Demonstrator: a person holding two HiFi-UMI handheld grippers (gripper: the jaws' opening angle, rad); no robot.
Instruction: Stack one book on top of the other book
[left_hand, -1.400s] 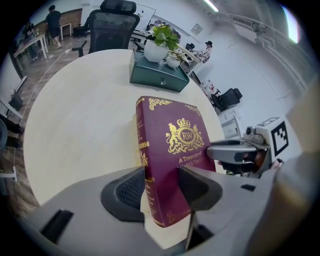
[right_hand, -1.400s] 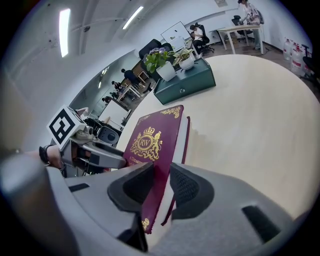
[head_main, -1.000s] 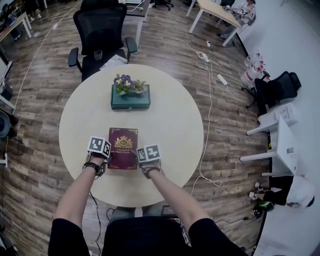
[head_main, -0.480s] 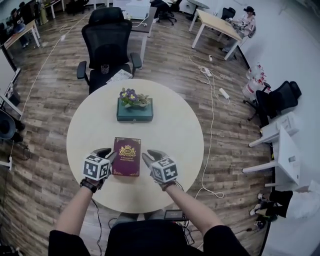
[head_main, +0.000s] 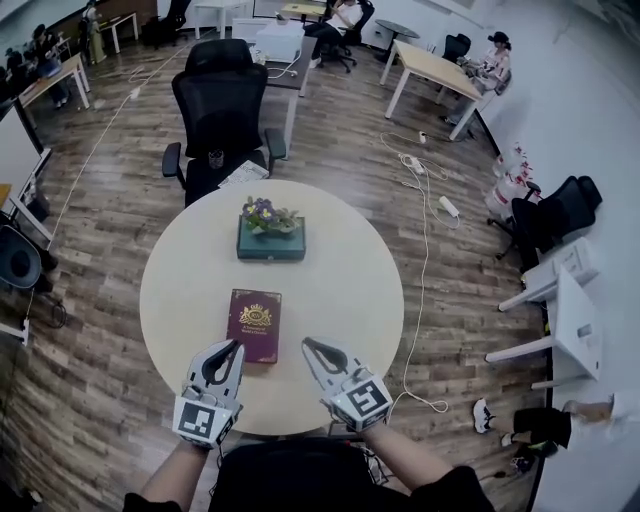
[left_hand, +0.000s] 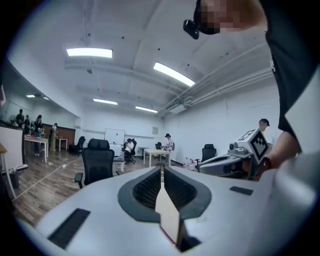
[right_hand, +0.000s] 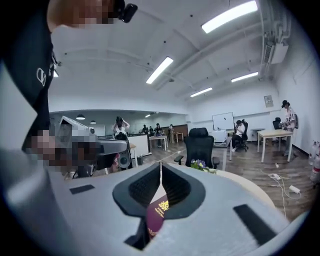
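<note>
A maroon book (head_main: 254, 325) with a gold crest lies flat on the round table (head_main: 340, 290). Beyond it lies a teal book (head_main: 270, 248) with a small pot of flowers (head_main: 266, 215) on top. My left gripper (head_main: 238, 344) hangs raised near the maroon book's near left corner. My right gripper (head_main: 305, 343) hangs to the book's near right. Both sets of jaws have just been closing and are shut, with nothing between them. In the right gripper view the maroon book (right_hand: 157, 217) shows below the shut right gripper (right_hand: 160, 165). The left gripper (left_hand: 162, 170) points level across the room.
A black office chair (head_main: 220, 110) stands at the table's far side. White cables (head_main: 425, 200) trail over the wooden floor on the right. Desks, more chairs and several people are at the back of the room.
Both grippers have left the maroon book's sides, risen and drawn back toward me, and their jaws have shut. The book still lies on the table.
</note>
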